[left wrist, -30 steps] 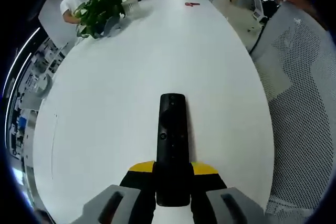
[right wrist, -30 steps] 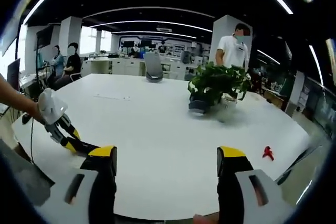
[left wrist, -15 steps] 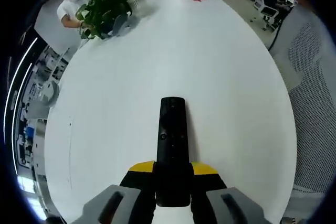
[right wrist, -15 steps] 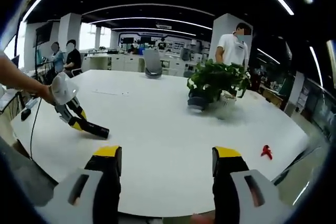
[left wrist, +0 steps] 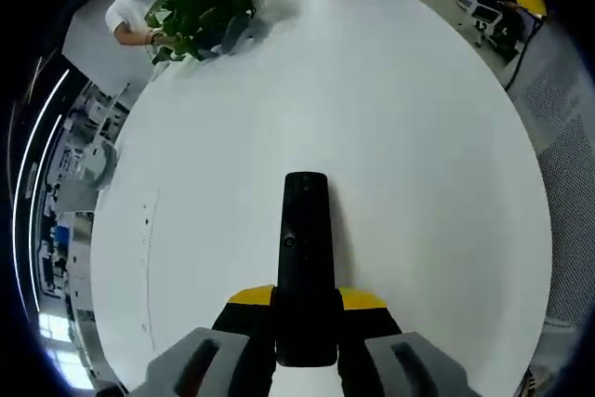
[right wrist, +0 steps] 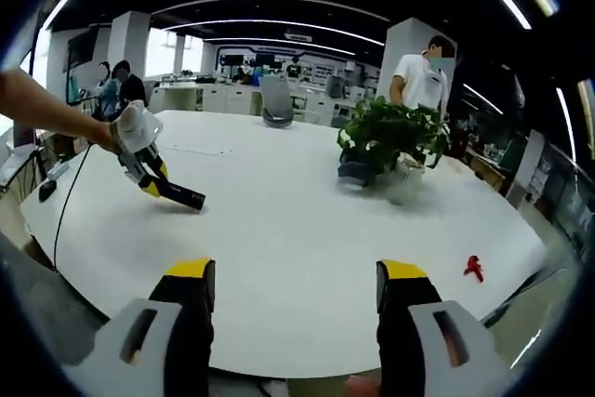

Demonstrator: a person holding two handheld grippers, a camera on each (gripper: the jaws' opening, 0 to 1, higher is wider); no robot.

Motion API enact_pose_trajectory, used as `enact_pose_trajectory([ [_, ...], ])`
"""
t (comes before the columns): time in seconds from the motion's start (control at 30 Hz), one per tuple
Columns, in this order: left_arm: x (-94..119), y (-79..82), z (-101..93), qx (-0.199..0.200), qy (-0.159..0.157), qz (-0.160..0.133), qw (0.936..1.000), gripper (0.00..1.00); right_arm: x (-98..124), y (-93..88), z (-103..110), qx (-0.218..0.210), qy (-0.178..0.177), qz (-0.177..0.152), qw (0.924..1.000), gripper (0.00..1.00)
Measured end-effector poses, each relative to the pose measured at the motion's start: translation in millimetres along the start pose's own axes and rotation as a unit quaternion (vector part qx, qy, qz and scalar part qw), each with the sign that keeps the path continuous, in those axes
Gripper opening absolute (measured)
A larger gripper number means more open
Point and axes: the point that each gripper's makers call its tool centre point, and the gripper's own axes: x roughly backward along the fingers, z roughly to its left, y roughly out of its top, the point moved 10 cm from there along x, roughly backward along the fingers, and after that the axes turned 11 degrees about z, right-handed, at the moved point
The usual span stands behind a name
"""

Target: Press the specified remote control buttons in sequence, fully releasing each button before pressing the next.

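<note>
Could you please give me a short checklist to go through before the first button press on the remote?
1. Remote control held by the left hand-held gripper: ok, its lower end sits between the jaws, its button face towards the camera.
2. Right hand-held gripper free to press: ok, jaws apart with nothing between them.
3. Right hand-held gripper near the buttons: not ok, the remote is far off to its left, above the white table.
4. Target button identified: cannot tell, the markings are too small to read.
5. Remote in view for both cameras: ok.
6. Potted plant and small red object clear of the path: ok, both lie to the right.
</note>
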Motion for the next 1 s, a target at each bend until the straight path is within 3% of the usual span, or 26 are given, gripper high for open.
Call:
enact_pose_trajectory([
  [0.37, -6, -4.1, 48.0, -0.004, 0.027, 0.023, 0.9994, 0.23, -1, -0.7, 1, 0.008, -0.003, 0.007, 0.9999, 0.68],
  [1.0, -29, -9.1, 95.8, -0.008, 0.034, 0.05, 0.9981, 0.23, -6, -3.3, 5, 0.035, 0.002, 0.036, 0.9987, 0.64],
])
